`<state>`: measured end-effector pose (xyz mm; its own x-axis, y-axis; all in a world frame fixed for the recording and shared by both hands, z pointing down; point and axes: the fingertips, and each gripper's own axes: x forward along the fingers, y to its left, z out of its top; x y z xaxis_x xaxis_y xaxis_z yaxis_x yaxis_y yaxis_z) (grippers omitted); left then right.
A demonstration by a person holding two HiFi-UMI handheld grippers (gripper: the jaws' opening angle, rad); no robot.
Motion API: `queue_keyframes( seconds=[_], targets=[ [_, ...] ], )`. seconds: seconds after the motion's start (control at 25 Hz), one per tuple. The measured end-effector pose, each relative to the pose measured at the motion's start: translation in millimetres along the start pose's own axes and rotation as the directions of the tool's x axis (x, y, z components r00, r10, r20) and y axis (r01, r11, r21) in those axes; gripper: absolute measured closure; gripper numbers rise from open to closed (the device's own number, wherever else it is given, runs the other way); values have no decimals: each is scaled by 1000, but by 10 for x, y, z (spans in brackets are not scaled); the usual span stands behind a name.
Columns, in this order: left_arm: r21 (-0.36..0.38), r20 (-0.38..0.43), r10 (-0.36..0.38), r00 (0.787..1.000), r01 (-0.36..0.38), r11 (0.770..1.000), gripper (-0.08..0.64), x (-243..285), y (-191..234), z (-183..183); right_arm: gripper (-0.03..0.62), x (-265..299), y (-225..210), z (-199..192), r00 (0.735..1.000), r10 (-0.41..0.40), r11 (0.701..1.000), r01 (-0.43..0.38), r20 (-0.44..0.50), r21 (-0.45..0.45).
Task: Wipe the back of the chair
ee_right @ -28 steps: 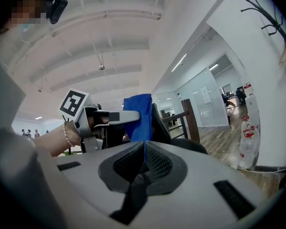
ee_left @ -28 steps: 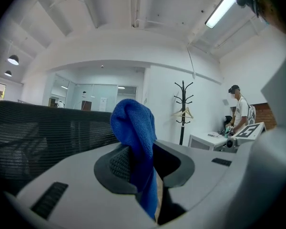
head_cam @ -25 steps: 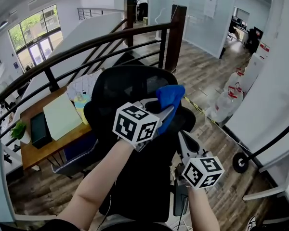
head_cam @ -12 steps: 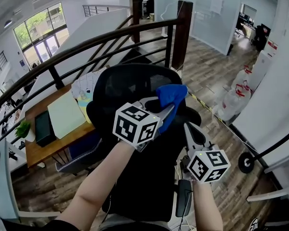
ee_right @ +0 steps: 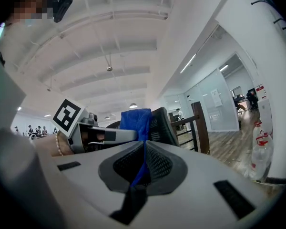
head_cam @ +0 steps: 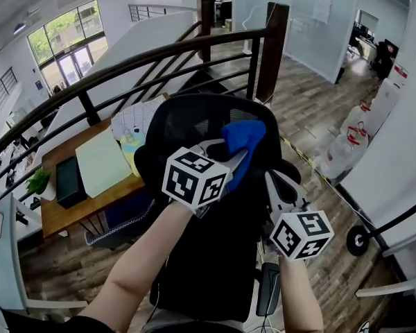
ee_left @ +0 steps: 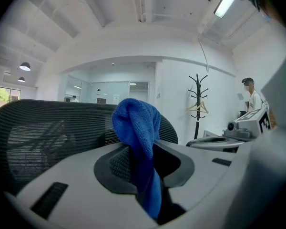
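**CLOTH HELD AT CHAIR BACK; RIGHT GRIPPER RAISED**

The chair back fills frame centre. The blue cloth, clenched in the left gripper, stays at its upper right; contact is unconfirmed. The right gripper, jaws closed to a slit, has risen alongside. Wiping likely imminent. No legible writing or brands.

Fig.: Open-plan office, mezzanine lvl. Mesh office chair, railing w/ desk below, glass-walled rooms, coat stand, water jugs.
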<state>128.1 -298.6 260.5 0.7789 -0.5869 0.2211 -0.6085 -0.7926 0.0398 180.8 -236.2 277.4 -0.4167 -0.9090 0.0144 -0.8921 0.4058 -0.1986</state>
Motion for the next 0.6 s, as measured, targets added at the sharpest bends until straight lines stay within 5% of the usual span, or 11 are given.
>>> queue_keyframes(
  seconds=[0.6],
  targets=[
    [-75, 16, 153, 988, -151, 986, 460, -597, 801, -76, 561, 589, 566, -44, 996, 76, 995, -79, -53, -58]
  ],
)
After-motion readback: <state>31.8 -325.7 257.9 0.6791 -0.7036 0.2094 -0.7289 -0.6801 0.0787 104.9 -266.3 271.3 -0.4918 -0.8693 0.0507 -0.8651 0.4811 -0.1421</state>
